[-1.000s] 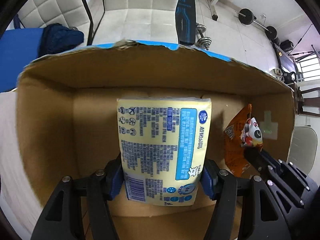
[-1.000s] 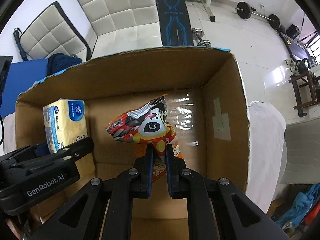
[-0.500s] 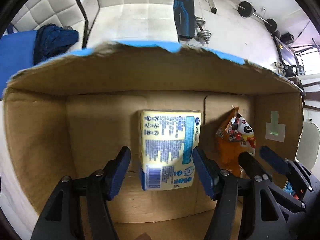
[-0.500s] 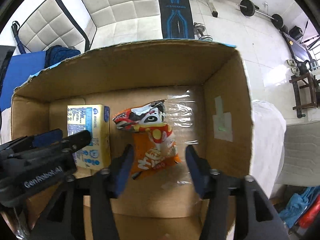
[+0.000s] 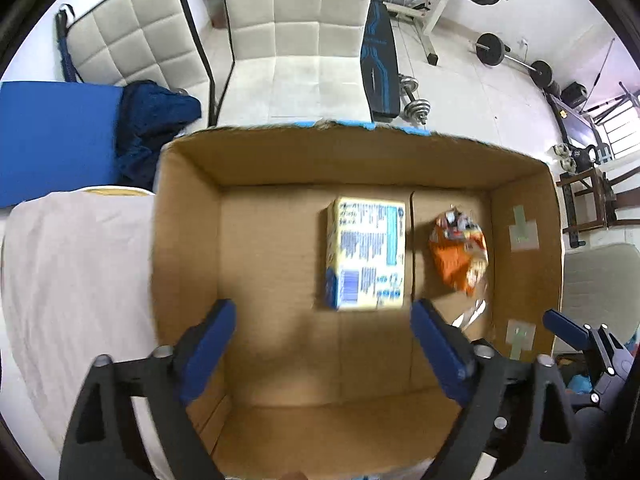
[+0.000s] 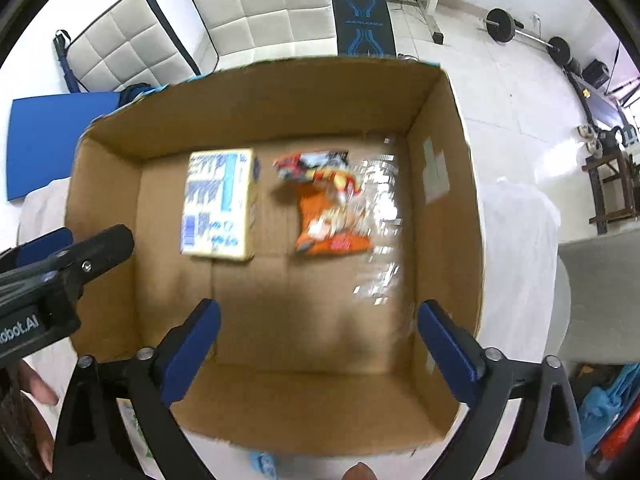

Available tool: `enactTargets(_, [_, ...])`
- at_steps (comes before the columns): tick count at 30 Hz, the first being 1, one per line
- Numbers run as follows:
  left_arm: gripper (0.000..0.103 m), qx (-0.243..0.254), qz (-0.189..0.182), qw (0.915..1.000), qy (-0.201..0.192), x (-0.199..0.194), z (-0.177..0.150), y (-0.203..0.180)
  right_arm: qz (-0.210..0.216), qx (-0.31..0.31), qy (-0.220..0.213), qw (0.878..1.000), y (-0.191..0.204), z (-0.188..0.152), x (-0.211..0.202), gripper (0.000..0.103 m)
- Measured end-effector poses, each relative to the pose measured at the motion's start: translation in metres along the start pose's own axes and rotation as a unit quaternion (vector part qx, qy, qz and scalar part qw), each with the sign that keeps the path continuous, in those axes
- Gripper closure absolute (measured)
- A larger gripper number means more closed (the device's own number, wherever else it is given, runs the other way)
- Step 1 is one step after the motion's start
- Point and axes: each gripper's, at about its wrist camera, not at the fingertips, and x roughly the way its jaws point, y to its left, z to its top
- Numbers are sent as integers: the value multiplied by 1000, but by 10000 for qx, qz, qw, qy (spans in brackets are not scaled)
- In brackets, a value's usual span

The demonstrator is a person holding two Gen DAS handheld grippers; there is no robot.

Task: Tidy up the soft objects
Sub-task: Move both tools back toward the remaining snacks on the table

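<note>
A yellow and blue tissue pack [image 5: 366, 254] lies flat on the floor of an open cardboard box [image 5: 188, 240]; it also shows in the right wrist view [image 6: 219, 204]. An orange snack bag [image 5: 460, 256] lies to its right, also seen in the right wrist view [image 6: 326, 208]. My left gripper [image 5: 322, 354] is open and empty, raised above the box's near side. My right gripper [image 6: 318, 350] is open and empty, also above the near side of the box [image 6: 444, 128]. The left gripper's finger [image 6: 80, 256] shows at the left of the right wrist view.
The box stands on a white cloth-covered surface [image 5: 76, 280]. Behind it are white quilted chairs [image 5: 300, 40], a blue mat [image 5: 52, 136] with dark blue cloth [image 5: 156, 120], a weight bench [image 6: 362, 12] and barbells [image 5: 516, 60]. Clear tape glints inside the box [image 6: 380, 216].
Both grippers opened, let go of the tissue pack and the snack bag, and pulled back and up. Both items now lie on the box floor.
</note>
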Motion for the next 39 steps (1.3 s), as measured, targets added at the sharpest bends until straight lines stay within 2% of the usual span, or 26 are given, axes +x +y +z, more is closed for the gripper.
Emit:
enactTargets(8, [11,-93,-128,9994,-308,-30,-51,5,-67,26,-365,9993,8,-53,-29,0])
enactTargets(16, [11,-77,267,9966,-770,-64,-98,7,-109,-13,-748,9971,8,-100,-75,0])
enactTargets(23, [11,-118,364,9933,-1094,-93,-141,4,78,-120,-943,9954,8,-141,-109,0])
enactTargets(26, [11,-116,414,9921,-1178,-106,-159,-1,11,-327,-1133,9930,12,-155,-126,0])
enactTargets(31, [11,-276,390,9895,-1367,-130,-179,-4,145,-501,-1367,9892,8,-167,-149,0])
enactTargets(33, [11,-341,436,9872,-1495,-141,-186,-4,162,-535,-1313,9898,0,-168,-151,0])
enactTargets(35, [11,-398,661,9843,-1585,-147,-193,-3,65,-336,-1119,9931,-19,-166,-142,0])
enactTargets(37, [11,-468,817,9814,-1673,-147,-198,0,112,-89,-828,9965,-39,-163,-124,0])
enactTargets(39, [11,-575,884,9821,-1559,-135,-202,6,81,76,-550,9984,-56,-160,-97,0])
